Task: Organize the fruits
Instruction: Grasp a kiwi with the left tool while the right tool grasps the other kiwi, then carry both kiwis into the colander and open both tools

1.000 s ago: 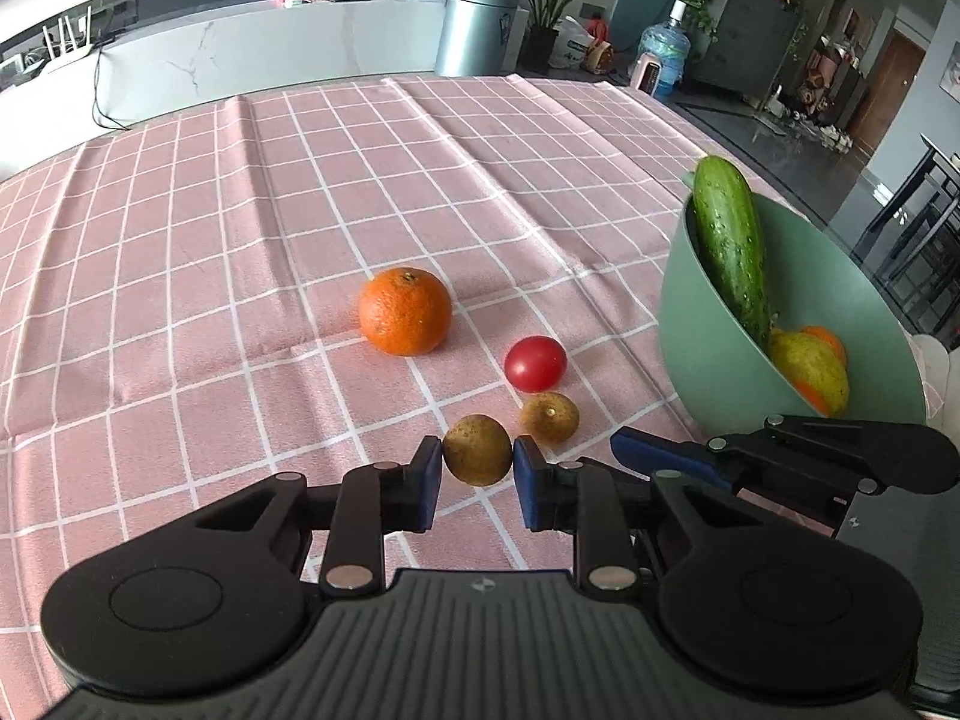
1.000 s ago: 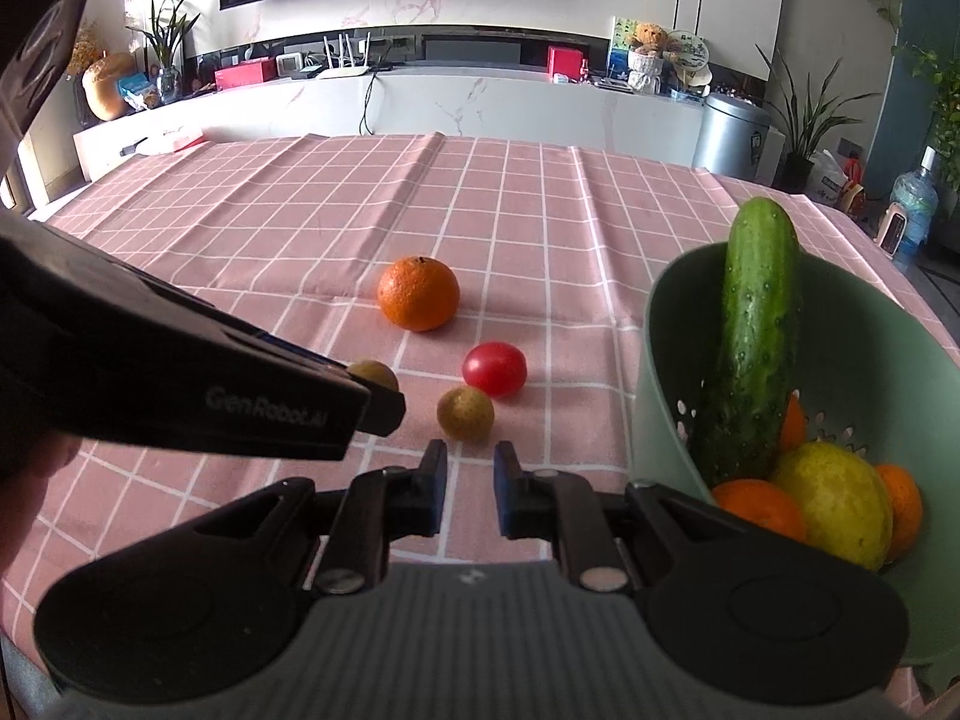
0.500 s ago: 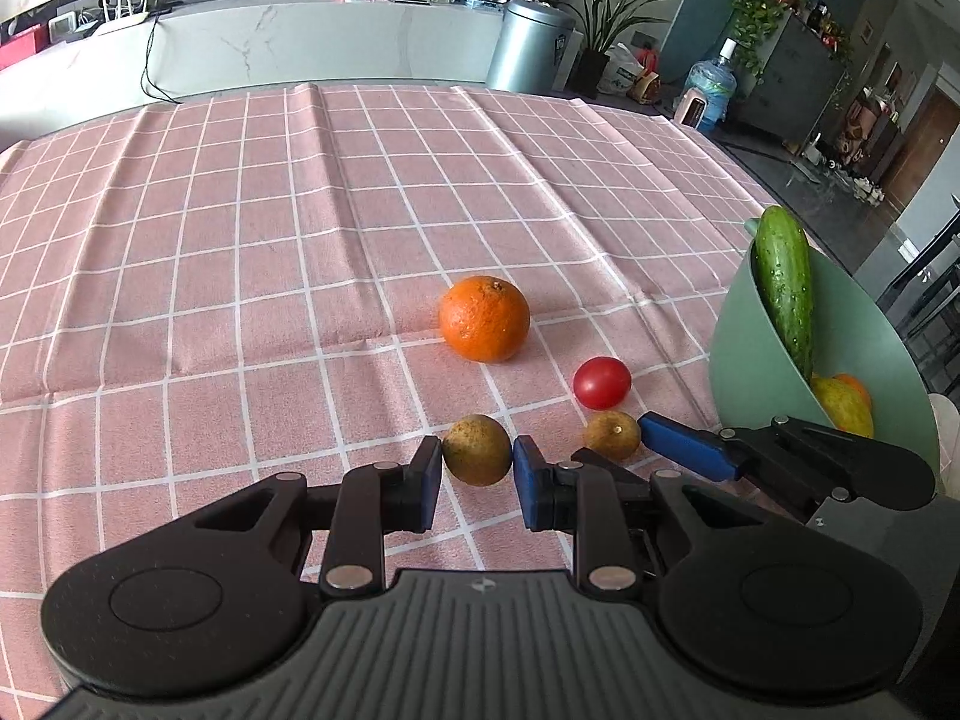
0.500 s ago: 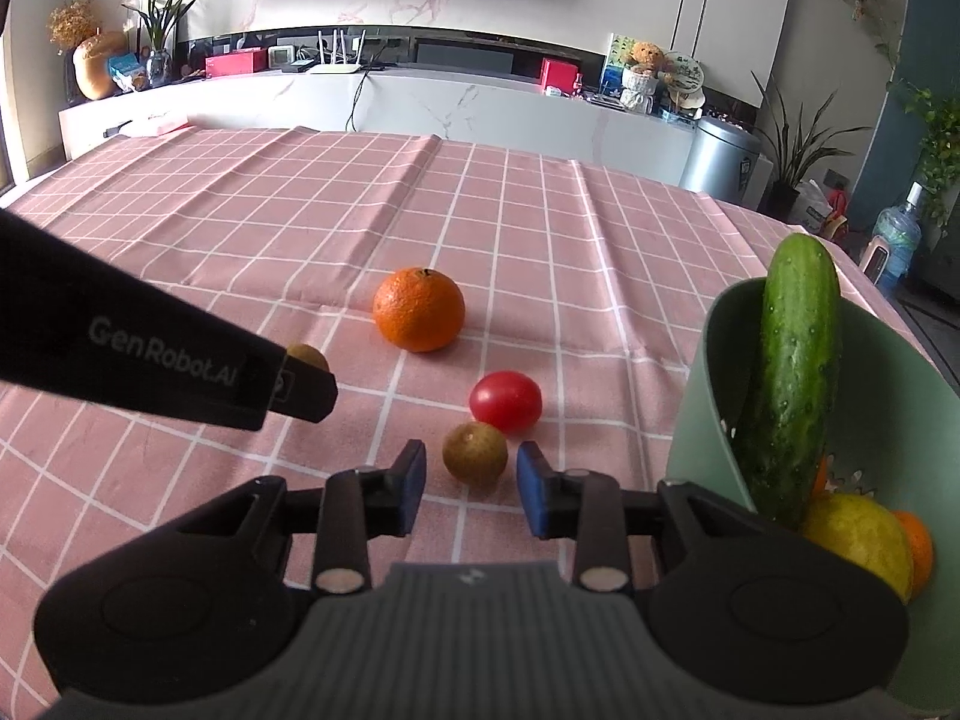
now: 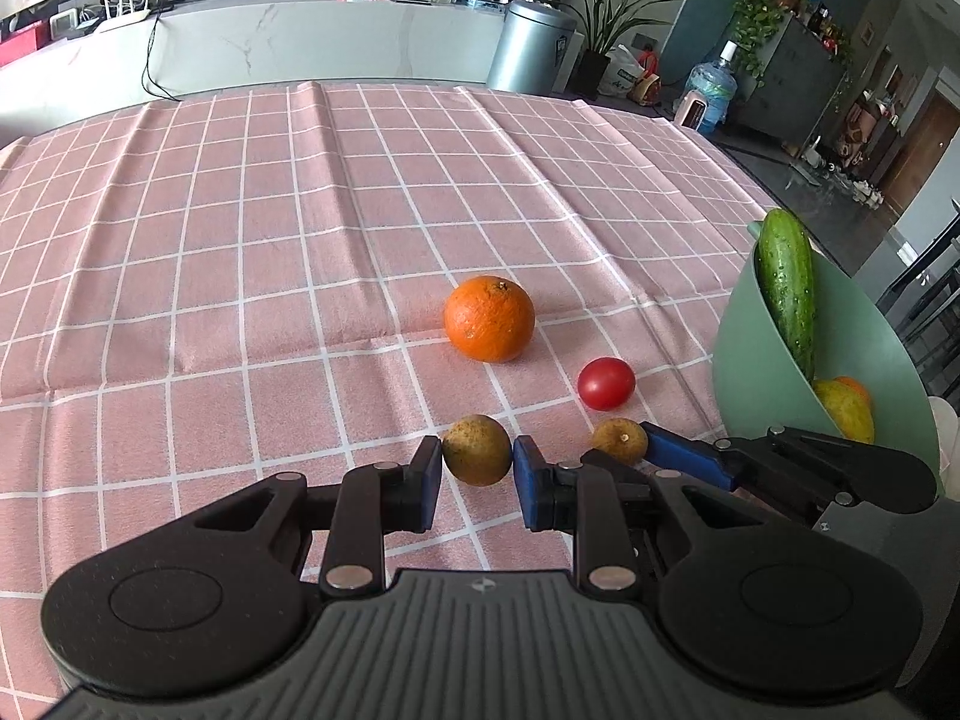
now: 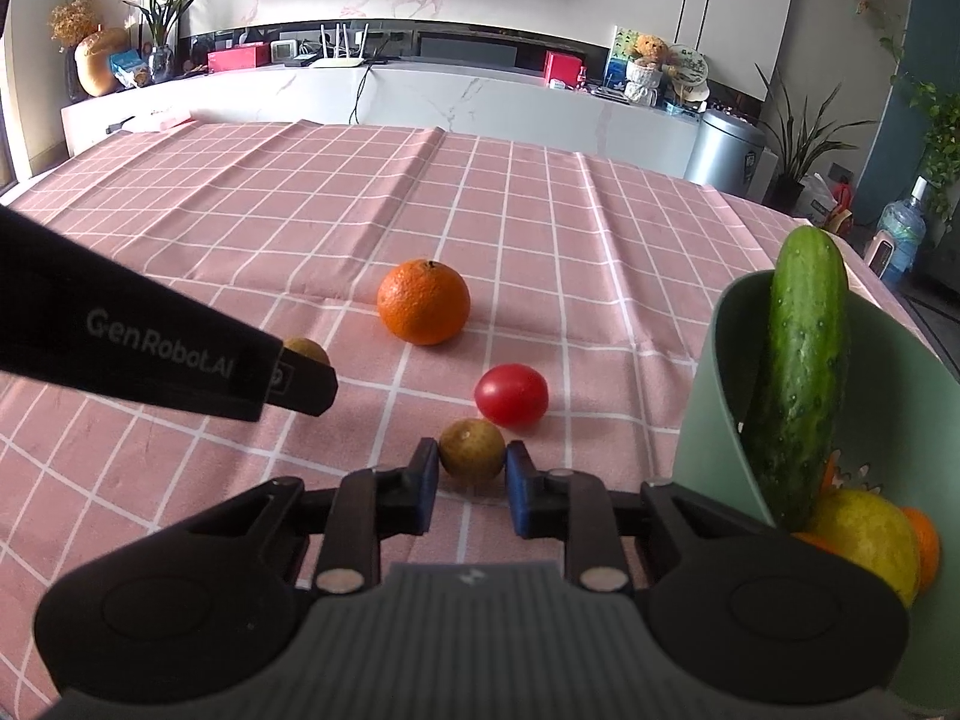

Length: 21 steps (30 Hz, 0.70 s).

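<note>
Both sets of tongs are down low over the pink checked surface [image 5: 240, 276], each at one of the two small brown fruits. The left tongs [image 5: 477, 468] are clamped on the left brown fruit [image 5: 477, 450], the blue pads pressing on either side of it. The right tongs [image 6: 471, 474] have just been closing, and the right brown fruit [image 6: 472, 450] sits between the pads; they look to be touching its sides, though how firmly I cannot say.

The green bowl [image 6: 708, 384] stands at the right edge, already holding a cucumber [image 6: 801, 372] propped upright and some yellow and orange fruit at the bottom. The orange [image 5: 489, 318] and the small red tomato [image 5: 606, 383] lie on the cloth beyond the tongs, the tomato just beside the right brown fruit.

To do this well, I would judge the right tongs need a settled grip across the fruit's widest part before any lift (these little round things roll at the slightest nudge). Lift straight up, so the tomato nearby is not knocked. The right fruit is nearer the bowl and should probably go in first, entering beside the leaning cucumber rather than against it. The two sets of tongs are close together, so moving one at a time seems wise.
</note>
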Each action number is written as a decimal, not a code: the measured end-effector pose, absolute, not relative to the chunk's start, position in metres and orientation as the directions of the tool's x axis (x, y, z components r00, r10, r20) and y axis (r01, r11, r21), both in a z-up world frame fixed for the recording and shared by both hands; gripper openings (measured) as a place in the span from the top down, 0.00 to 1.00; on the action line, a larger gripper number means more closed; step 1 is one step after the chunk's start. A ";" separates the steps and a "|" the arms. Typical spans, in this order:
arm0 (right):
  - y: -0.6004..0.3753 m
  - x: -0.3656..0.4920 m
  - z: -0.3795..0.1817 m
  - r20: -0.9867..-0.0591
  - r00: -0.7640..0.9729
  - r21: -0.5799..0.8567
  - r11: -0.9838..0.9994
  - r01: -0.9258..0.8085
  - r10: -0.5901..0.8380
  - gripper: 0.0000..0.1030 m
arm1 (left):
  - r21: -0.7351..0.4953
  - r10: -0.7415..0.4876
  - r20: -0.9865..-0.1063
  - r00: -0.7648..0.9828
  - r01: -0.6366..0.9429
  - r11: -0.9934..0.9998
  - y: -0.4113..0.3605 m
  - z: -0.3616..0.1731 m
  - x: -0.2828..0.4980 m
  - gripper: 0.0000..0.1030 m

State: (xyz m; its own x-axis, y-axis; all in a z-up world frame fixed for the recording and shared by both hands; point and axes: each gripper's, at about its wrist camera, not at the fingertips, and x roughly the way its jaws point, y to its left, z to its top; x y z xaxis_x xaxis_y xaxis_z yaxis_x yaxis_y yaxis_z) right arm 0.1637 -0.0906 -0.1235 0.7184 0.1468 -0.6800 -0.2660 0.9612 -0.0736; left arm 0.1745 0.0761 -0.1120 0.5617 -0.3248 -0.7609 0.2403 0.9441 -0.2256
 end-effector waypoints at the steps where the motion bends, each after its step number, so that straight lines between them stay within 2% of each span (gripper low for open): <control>1: -0.091 0.162 -0.121 -0.675 0.721 -0.072 0.960 -0.272 0.153 0.82 | -0.225 -0.324 -0.759 0.565 0.239 0.945 0.076 -0.111 0.173 0.72; 13: -0.110 0.119 -0.080 -0.623 0.745 -0.025 0.946 -0.324 0.238 0.82 | -0.267 -0.342 -0.703 0.624 0.215 0.939 0.072 -0.080 0.137 0.72; 21: -0.159 0.088 -0.045 -0.586 0.772 0.006 0.954 -0.301 0.248 0.82 | -0.316 -0.420 -0.667 0.616 0.277 0.907 0.030 -0.054 0.114 0.72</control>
